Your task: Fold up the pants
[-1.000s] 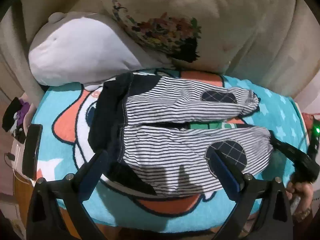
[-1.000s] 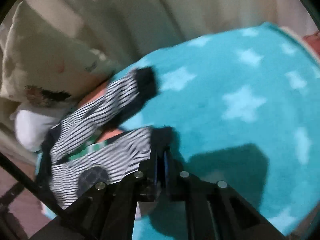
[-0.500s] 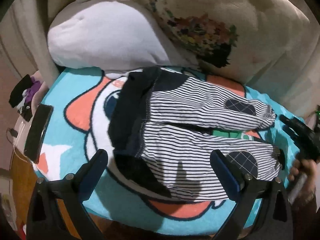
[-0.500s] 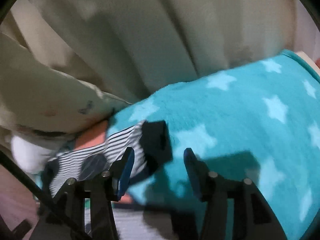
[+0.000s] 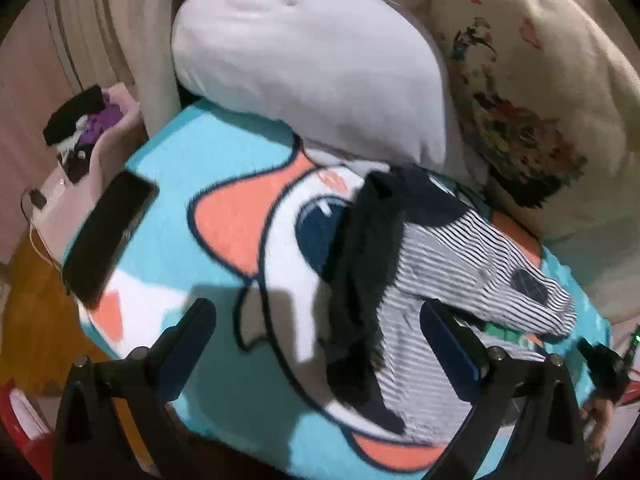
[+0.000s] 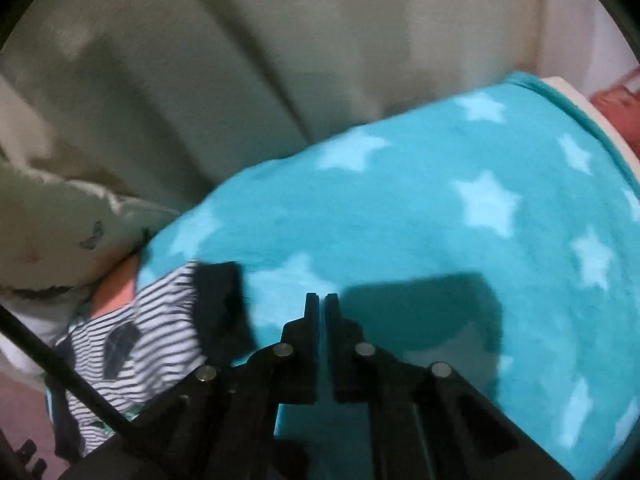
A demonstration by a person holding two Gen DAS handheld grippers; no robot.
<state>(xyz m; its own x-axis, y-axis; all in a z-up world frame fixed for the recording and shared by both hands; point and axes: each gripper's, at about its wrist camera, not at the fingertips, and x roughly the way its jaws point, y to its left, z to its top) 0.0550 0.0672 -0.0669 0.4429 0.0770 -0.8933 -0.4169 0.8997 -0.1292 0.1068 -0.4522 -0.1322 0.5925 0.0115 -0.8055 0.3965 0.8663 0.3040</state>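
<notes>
Black-and-white striped pants with a dark waistband and dark knee patches lie spread on a turquoise cartoon blanket. My left gripper is open and empty, hovering above the waistband end. In the right wrist view, one striped leg with its dark cuff lies at the lower left. My right gripper is shut with nothing between the fingers, just right of that cuff, above the starred blanket.
A white plush and a floral pillow lean at the back. A dark phone lies on the blanket's left edge, beside a pink stand with small items. Beige curtain hangs behind.
My left gripper has swung left toward the waistband end. My right gripper, shut on the leg cuff a second ago, opened, let it go and has shut again empty beside the far cuff.
</notes>
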